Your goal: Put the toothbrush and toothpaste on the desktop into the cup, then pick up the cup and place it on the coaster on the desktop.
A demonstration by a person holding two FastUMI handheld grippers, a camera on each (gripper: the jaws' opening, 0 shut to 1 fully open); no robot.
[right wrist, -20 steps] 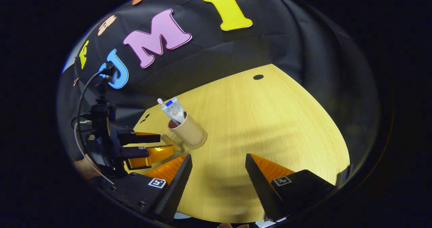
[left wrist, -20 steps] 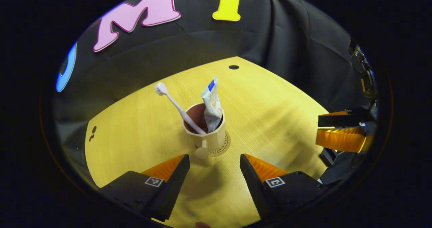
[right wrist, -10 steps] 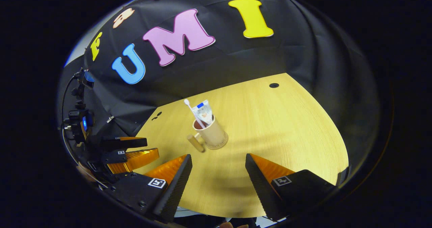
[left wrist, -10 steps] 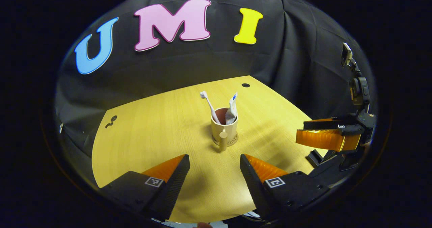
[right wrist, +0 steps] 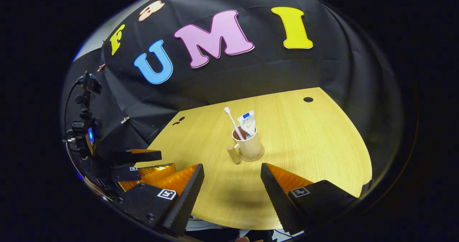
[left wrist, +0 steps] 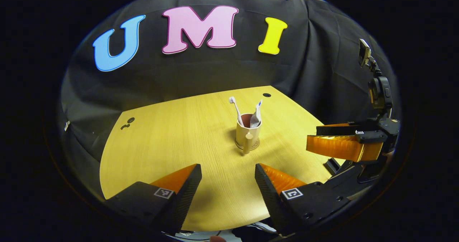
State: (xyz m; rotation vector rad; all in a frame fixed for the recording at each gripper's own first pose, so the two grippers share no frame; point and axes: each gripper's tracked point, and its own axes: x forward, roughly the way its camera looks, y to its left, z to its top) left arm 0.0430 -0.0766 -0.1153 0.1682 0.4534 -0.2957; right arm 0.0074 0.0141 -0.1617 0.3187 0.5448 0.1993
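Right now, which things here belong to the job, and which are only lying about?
Job things:
- cup
- toothbrush, inside the cup
- toothpaste, inside the cup
- coaster, under the cup

Only lying about:
- nothing loose on the desktop

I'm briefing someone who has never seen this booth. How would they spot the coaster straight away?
Look at the yellow wooden tabletop before the black cloth wall. Near its middle stands a beige handled cup holding a white toothbrush and a toothpaste tube. The coaster is the thin round tan disc under that cup, showing as a flat rim around its base.
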